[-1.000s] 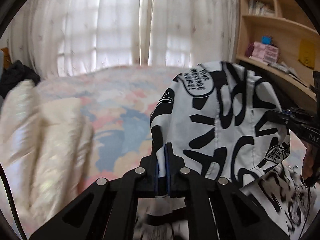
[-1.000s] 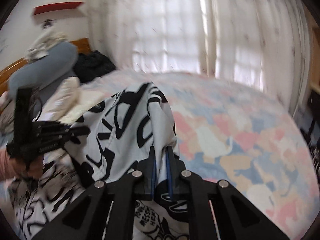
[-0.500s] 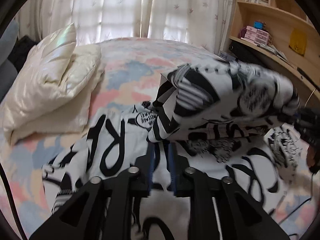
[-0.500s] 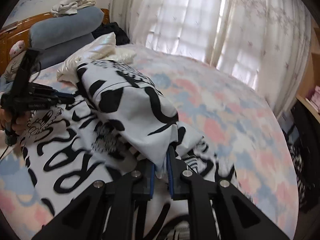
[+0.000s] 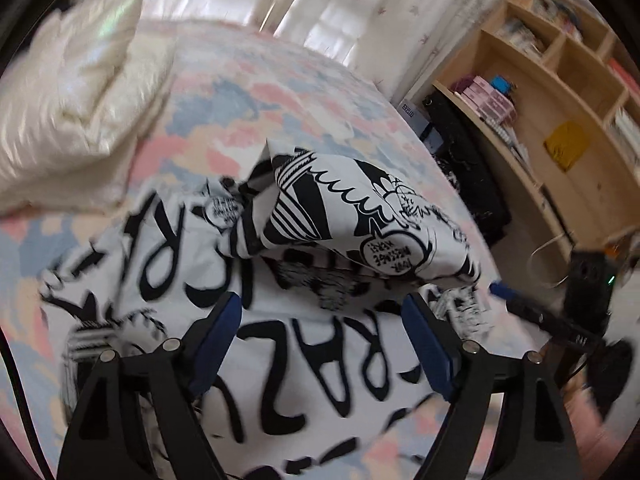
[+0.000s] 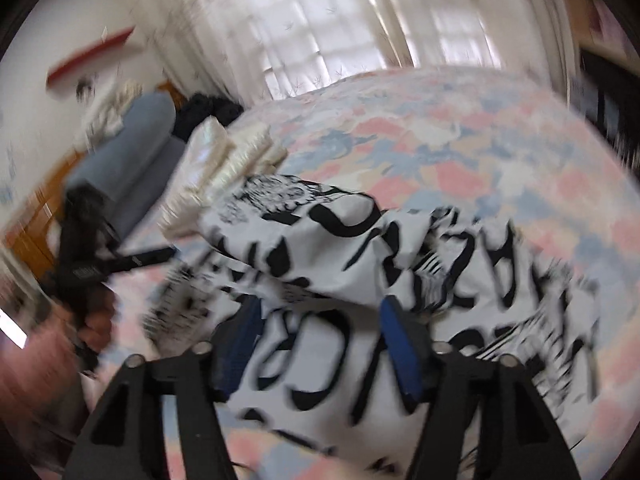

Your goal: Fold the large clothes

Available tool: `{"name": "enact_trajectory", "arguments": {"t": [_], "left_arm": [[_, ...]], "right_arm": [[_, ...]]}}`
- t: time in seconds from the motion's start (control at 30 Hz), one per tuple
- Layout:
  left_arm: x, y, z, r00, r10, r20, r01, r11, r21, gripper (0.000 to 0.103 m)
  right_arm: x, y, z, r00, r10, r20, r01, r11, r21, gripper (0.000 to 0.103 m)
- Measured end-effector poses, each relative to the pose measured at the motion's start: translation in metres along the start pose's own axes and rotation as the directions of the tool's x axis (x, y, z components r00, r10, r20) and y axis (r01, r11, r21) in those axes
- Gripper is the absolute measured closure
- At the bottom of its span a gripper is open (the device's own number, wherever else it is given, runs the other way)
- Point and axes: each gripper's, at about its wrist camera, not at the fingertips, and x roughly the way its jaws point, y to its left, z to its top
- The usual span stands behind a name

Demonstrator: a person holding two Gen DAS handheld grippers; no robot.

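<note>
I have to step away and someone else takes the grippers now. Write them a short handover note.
Left gripper: its jaws have just been opening, nothing between them.
Right gripper: the same, just opened, holding nothing.
The white garment with black graffiti lettering lies on the pastel patchwork bedspread, its far part folded over toward you. A cream pillow lies beside it.
Done: first fold laid and released.
Left: probably flatten it and fold further.

Your right gripper [image 6: 320, 320] has just been opening, its blue pads clear of the black-and-white printed garment [image 6: 400, 264], which lies doubled over on the bed [image 6: 460, 140]. Cream pillows [image 6: 224, 160] sit beyond it towards the headboard side. Your left gripper [image 6: 160, 258] hovers at the garment's left edge, blurred.
</note>
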Motion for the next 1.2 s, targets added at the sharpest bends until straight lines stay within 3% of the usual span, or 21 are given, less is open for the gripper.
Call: {"name": "enact_trajectory", "arguments": {"t": [0.1,0.2,0.43,0.57,0.63,0.83,0.9,1.03,1.07,1.13,1.2], "left_arm": [[0.010,0.016,0.008,0.997,-0.076,-0.025,0.072,0.988,-0.138,0.021],[0.022,0.032,0.016,0.994,-0.110,-0.021,0.102,0.967,-0.234,0.021],[0.057,0.071,0.036,0.988,-0.155,-0.007,0.139,0.901,-0.412,0.020],[0.085,0.081,0.045,0.985,-0.166,-0.044,0.131,0.890,-0.437,0.020],[0.097,0.083,0.047,0.984,-0.170,-0.061,0.127,0.891,-0.436,0.020],[0.127,0.084,0.052,0.975,-0.178,-0.134,0.109,0.906,-0.408,0.020],[0.129,0.086,0.051,0.976,-0.168,-0.142,0.099,0.912,-0.398,0.020],[0.135,0.092,0.057,0.978,-0.151,-0.144,0.083,0.915,-0.394,0.020],[0.138,0.091,0.061,0.980,-0.140,-0.139,0.076,0.918,-0.390,0.020],[0.138,0.090,0.066,0.985,-0.119,-0.124,0.064,0.924,-0.377,0.025],[0.135,0.082,0.075,0.992,-0.087,-0.089,0.053,0.940,-0.337,0.047]], "right_arm": [[0.005,-0.022,0.000,0.989,0.145,-0.006,-0.140,0.966,0.216,0.028],[0.021,-0.046,-0.003,0.971,0.239,0.010,-0.223,0.889,0.400,0.026],[0.068,-0.104,-0.015,0.950,0.299,0.089,-0.279,0.688,0.670,0.025],[0.094,-0.133,-0.016,0.950,0.290,0.113,-0.273,0.603,0.750,0.024],[0.104,-0.140,-0.014,0.949,0.294,0.116,-0.274,0.582,0.766,0.024],[0.115,-0.141,0.004,0.957,0.273,0.094,-0.253,0.633,0.731,0.024],[0.115,-0.138,0.010,0.961,0.261,0.090,-0.248,0.675,0.695,0.024],[0.117,-0.123,0.024,0.982,0.187,0.038,-0.175,0.805,0.567,0.027],[0.118,-0.118,0.028,0.986,0.167,0.031,-0.157,0.830,0.536,0.030],[0.118,-0.108,0.035,0.990,0.141,0.017,-0.133,0.875,0.465,0.053],[0.117,-0.101,0.042,0.992,0.124,0.007,-0.117,0.908,0.402,0.070]]}}
